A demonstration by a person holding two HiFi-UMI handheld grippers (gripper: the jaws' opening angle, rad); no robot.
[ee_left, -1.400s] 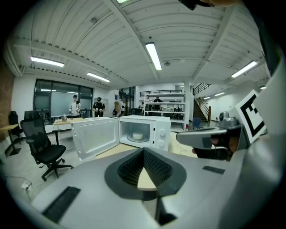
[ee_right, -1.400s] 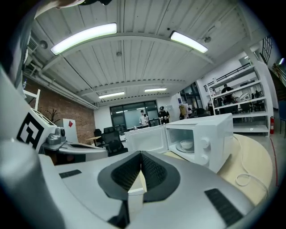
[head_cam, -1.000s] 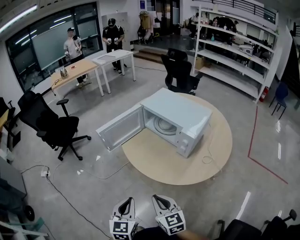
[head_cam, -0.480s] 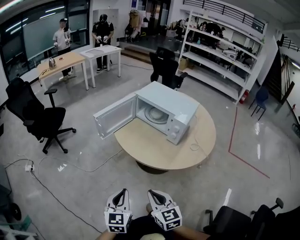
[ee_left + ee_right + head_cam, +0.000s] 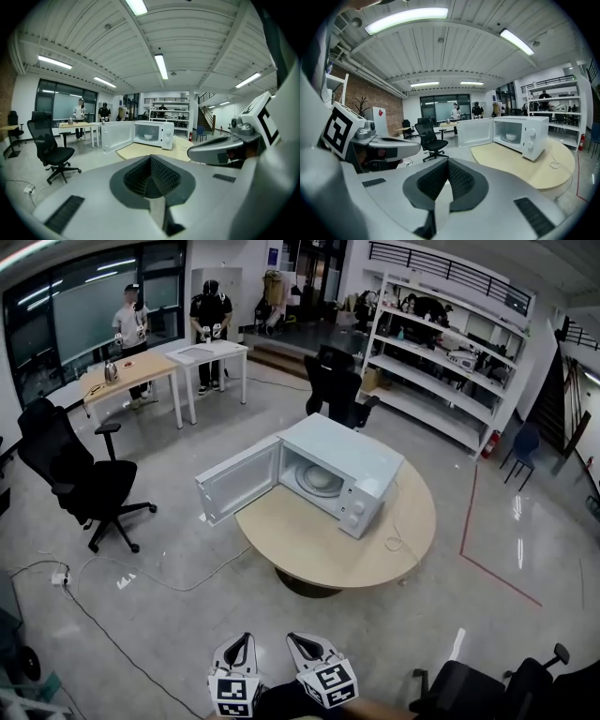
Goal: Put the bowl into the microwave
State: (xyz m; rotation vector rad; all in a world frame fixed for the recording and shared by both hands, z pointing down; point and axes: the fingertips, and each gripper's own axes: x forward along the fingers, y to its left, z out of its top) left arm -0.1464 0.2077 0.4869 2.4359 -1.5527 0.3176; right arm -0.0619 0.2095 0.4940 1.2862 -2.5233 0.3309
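Observation:
A white microwave (image 5: 354,463) stands on a round wooden table (image 5: 319,542) with its door (image 5: 238,482) swung wide to the left. A white bowl (image 5: 319,480) sits inside on the turntable, also visible as the bowl (image 5: 148,137) in the left gripper view and the bowl (image 5: 511,137) in the right gripper view. Both grippers hang low at the bottom of the head view, well short of the table. My left gripper (image 5: 241,643) is shut and holds nothing. My right gripper (image 5: 299,642) is shut and holds nothing too.
A black office chair (image 5: 80,486) stands on the floor at left, another chair (image 5: 335,385) behind the table, and a third chair (image 5: 478,690) at bottom right. A cable (image 5: 141,573) runs across the floor. Two people stand by desks (image 5: 141,371) at the back; shelving (image 5: 441,362) lines the right.
The head view has shifted and drawn back, so the table and microwave look smaller. Both grippers stay shut, low and side by side. The door and bowl are unchanged.

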